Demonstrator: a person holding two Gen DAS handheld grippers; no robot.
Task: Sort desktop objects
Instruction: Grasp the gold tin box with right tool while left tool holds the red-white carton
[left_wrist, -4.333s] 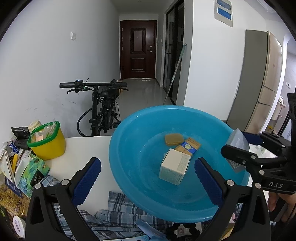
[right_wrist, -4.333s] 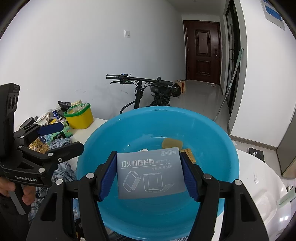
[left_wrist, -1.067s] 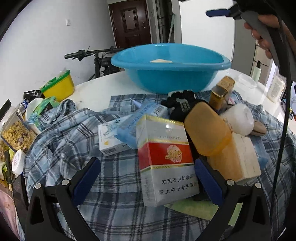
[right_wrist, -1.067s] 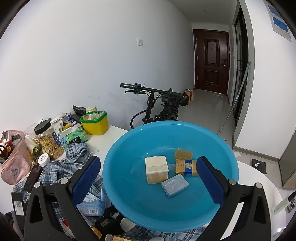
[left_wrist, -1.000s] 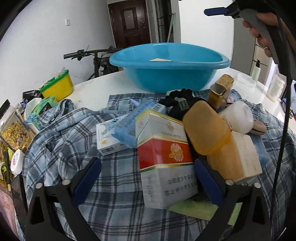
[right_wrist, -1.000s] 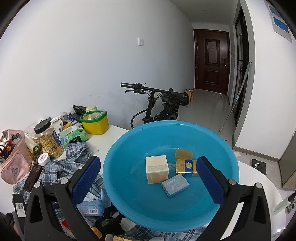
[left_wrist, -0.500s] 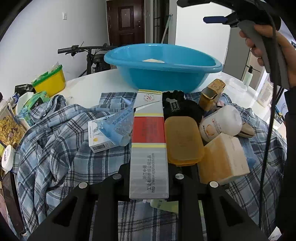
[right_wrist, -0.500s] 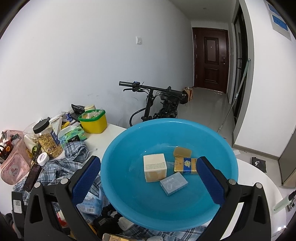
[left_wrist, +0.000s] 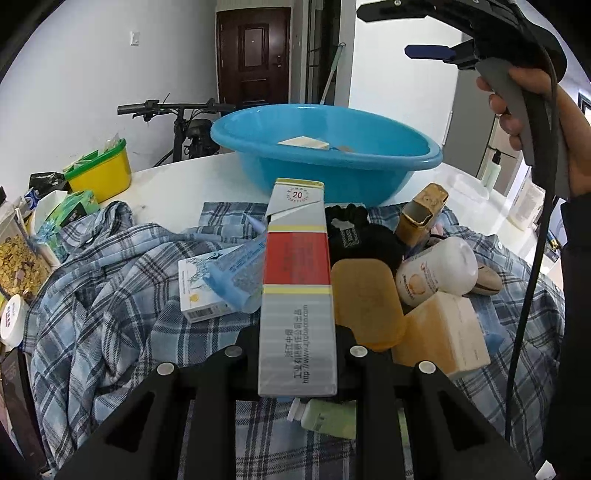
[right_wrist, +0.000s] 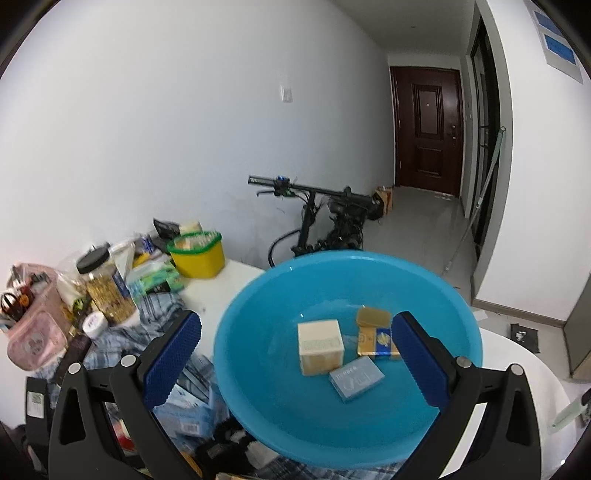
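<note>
Red-and-silver cardboard cigarette carton (left_wrist: 297, 295) sits frame centre, clamped edgewise in the left gripper (left_wrist: 297, 369) above the plaid cloth (left_wrist: 110, 302). Right gripper (right_wrist: 295, 354) gapes wide, empty, over the round blue plastic basin (right_wrist: 258, 406) at lower centre.

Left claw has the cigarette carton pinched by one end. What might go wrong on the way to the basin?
1. The left claw grips only the near end of the cigarette carton; most of its length sticks out forward, so it may pivot or slip.
2. The amber soap case and blue tube sit right against the carton and could get dragged off the plaid shirt.
3. The right claw hangs open over the blue basin, in the drop path.
</note>
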